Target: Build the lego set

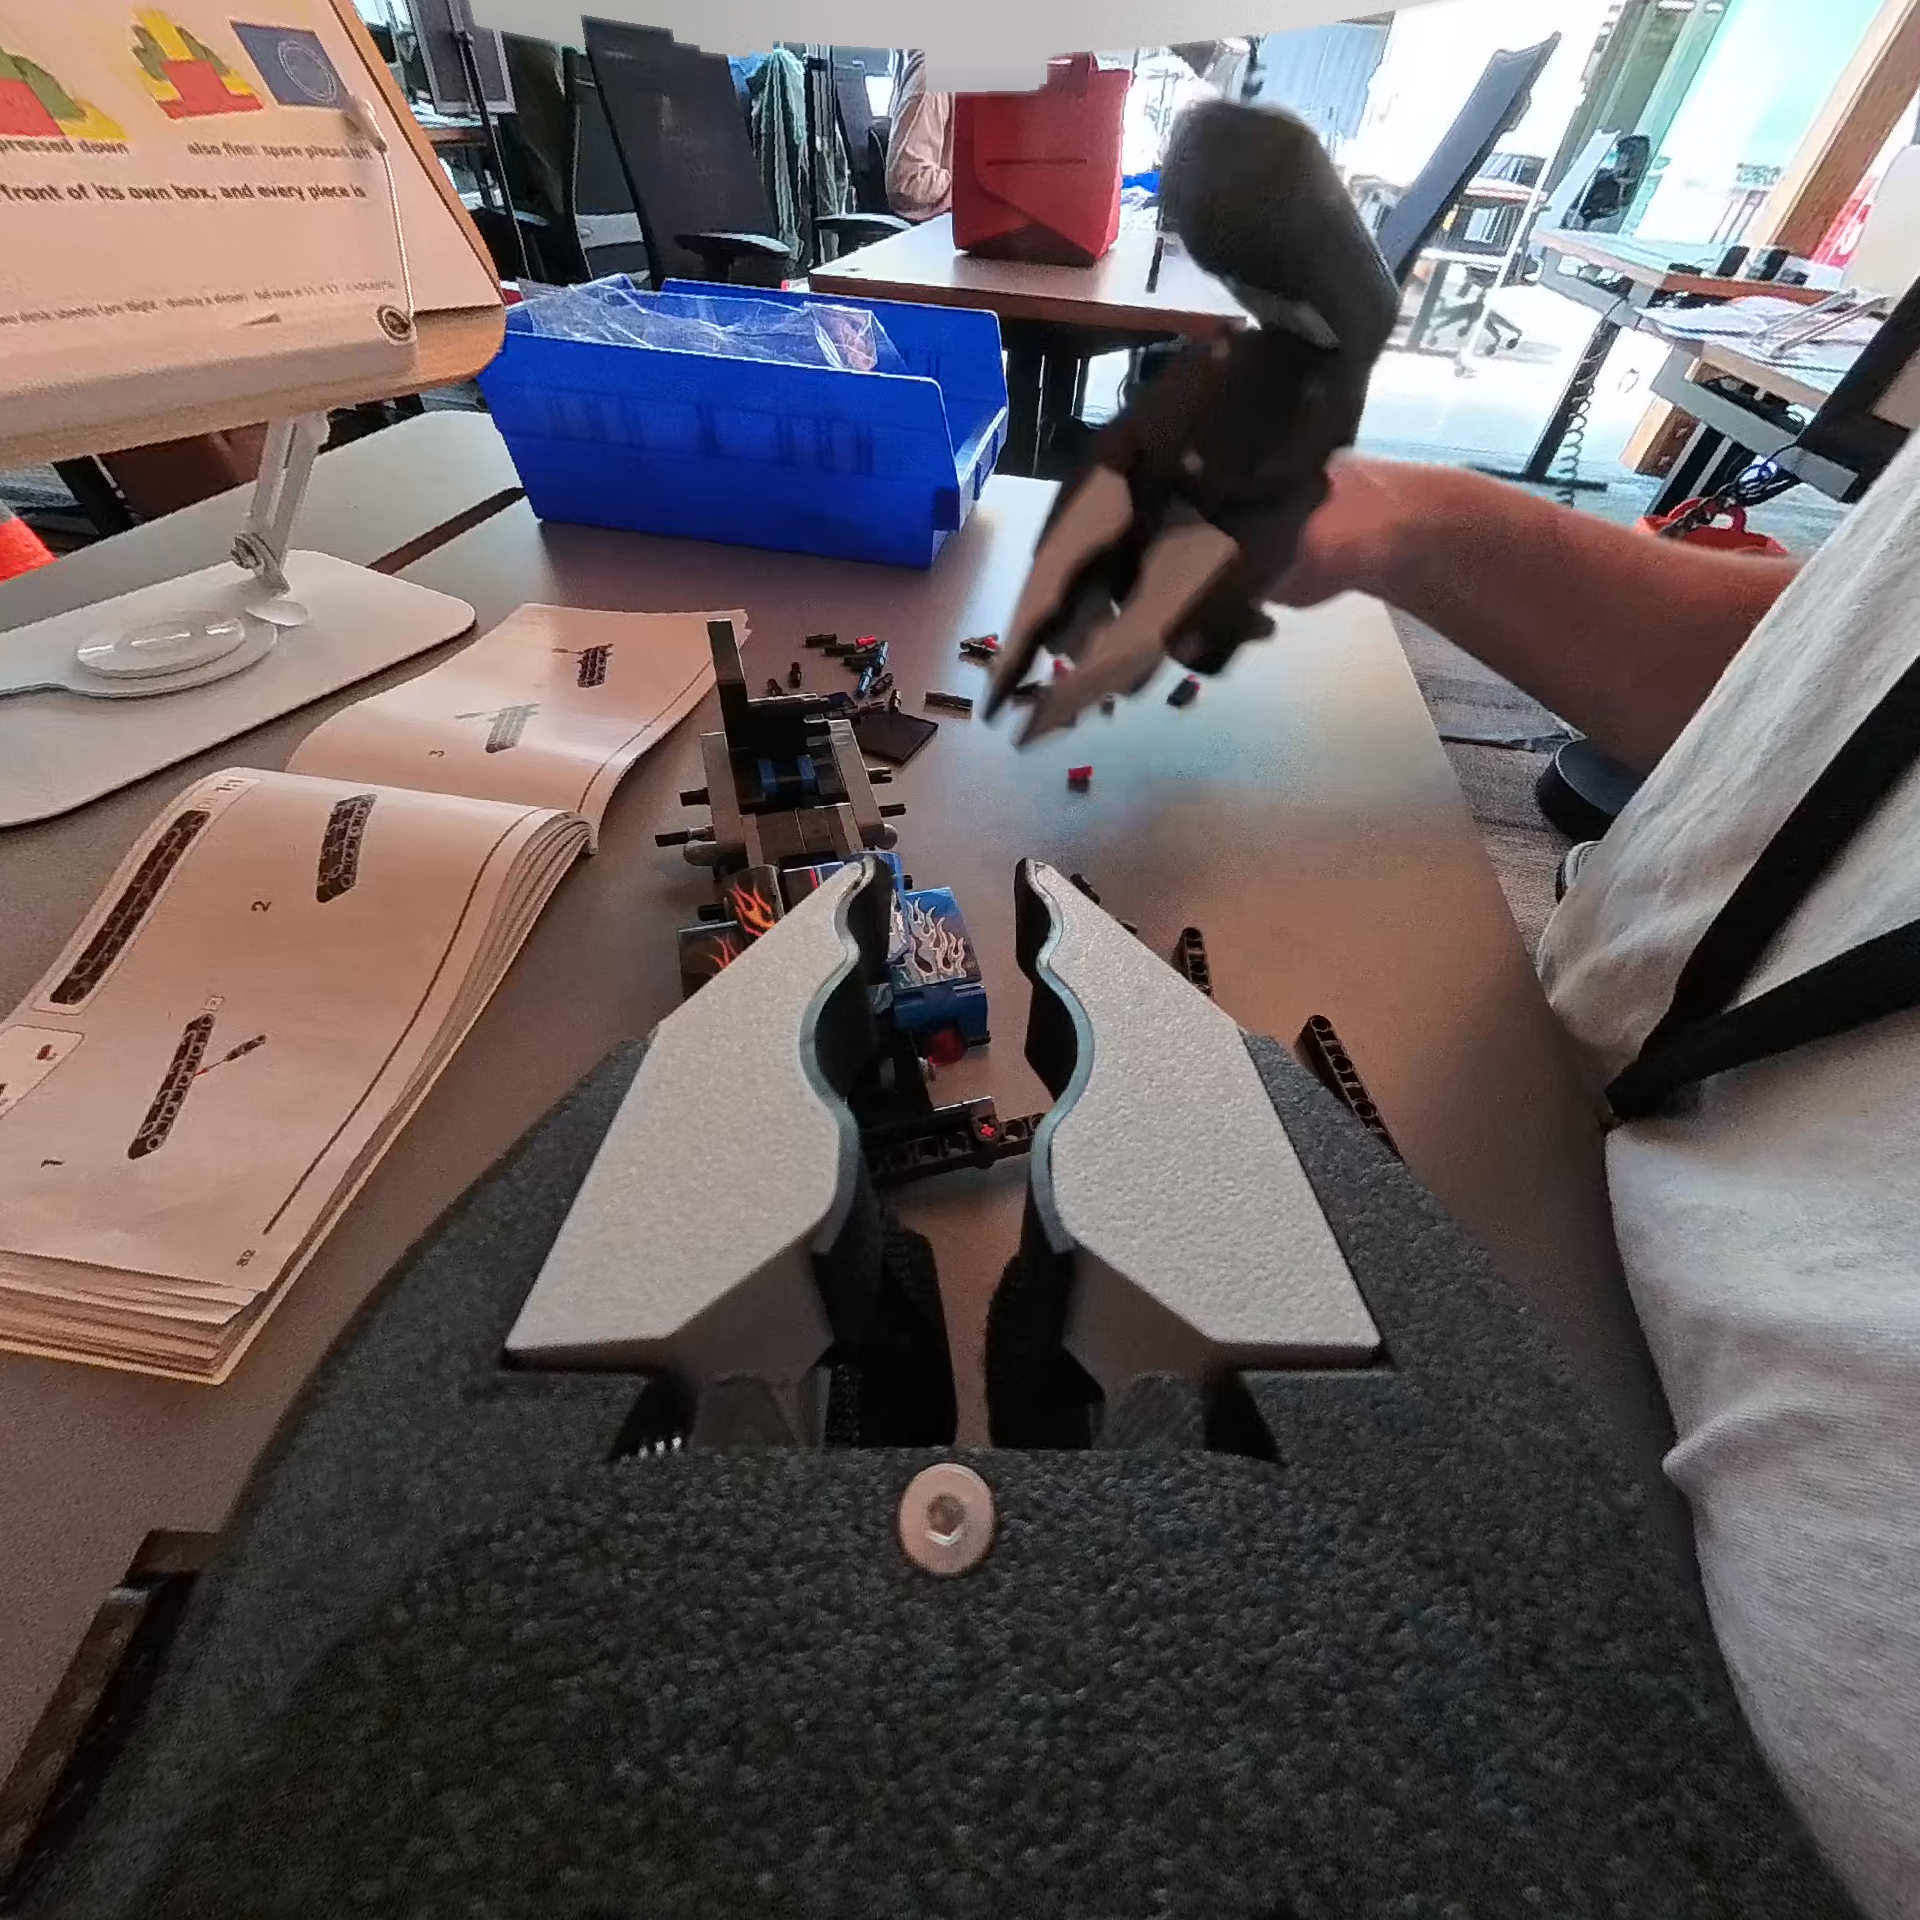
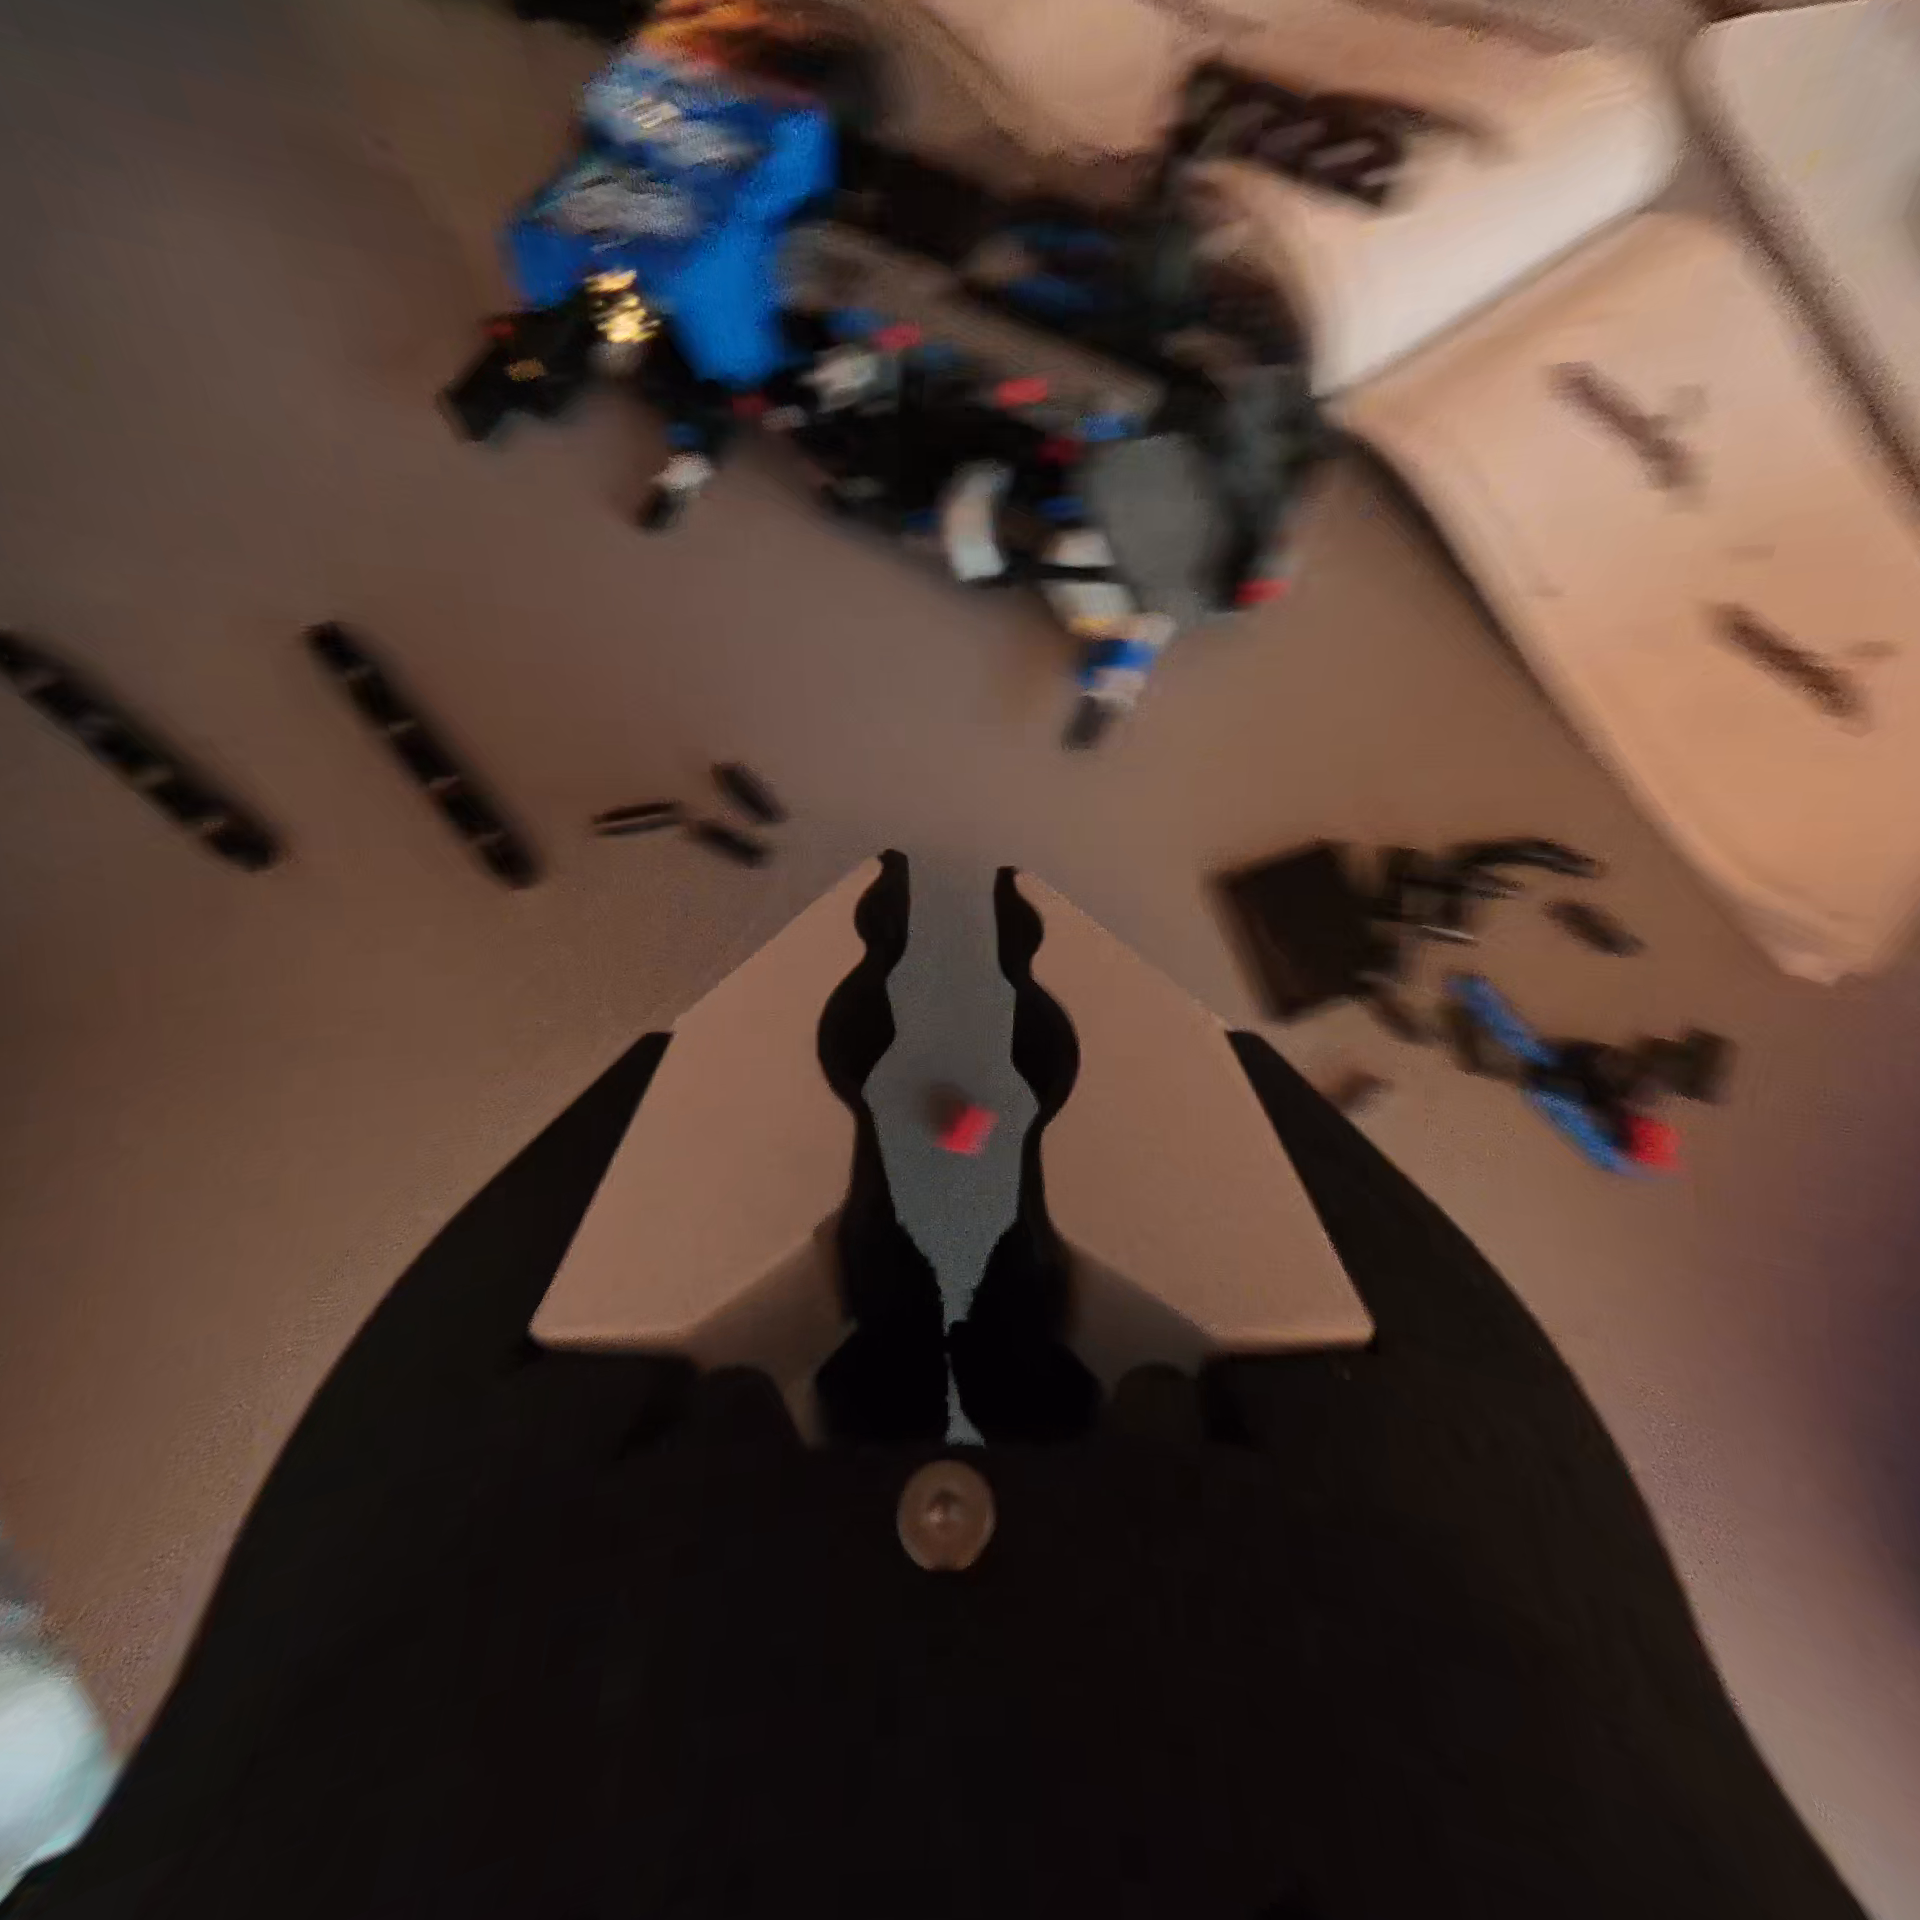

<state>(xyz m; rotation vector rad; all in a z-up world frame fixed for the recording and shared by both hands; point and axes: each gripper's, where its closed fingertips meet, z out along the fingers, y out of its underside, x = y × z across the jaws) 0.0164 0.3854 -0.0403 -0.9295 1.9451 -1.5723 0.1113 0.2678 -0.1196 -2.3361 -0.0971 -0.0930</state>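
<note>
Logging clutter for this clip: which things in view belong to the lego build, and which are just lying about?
Job:
- lego model
- loose small pieces
- red piece
- black beams
- instruction booklet
- left gripper, right gripper

Lying about:
- blue bin
- white stand
- red box

Left gripper (image 1: 945, 883) (jaws apart) sits over the lego model (image 1: 800, 821) beside the booklet (image 1: 312, 935).
</note>
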